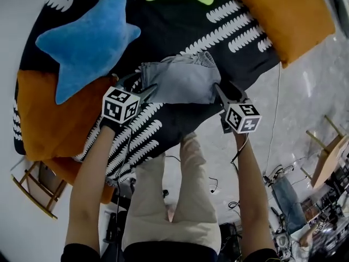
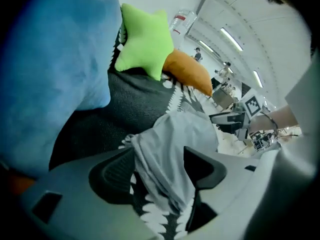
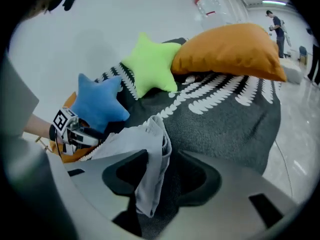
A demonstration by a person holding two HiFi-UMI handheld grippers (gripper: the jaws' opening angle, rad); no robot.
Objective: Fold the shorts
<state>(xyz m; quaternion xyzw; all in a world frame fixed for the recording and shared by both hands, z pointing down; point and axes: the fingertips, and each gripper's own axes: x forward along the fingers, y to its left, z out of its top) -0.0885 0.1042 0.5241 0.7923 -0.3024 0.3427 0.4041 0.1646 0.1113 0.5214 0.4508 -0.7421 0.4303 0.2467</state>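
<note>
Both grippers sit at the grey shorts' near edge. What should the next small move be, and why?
Probably draw both grippers straight back off the shorts. The left gripper and right gripper stand open, grey cloth loose between their jaws, not pinched. The shorts lie folded over on the dark blanket, so this fold looks laid down; backing out should avoid dragging it.

Grey shorts (image 1: 182, 81) on patterned blanket (image 1: 218, 34), between left gripper (image 1: 144, 93) and right gripper (image 1: 220, 93)
</note>
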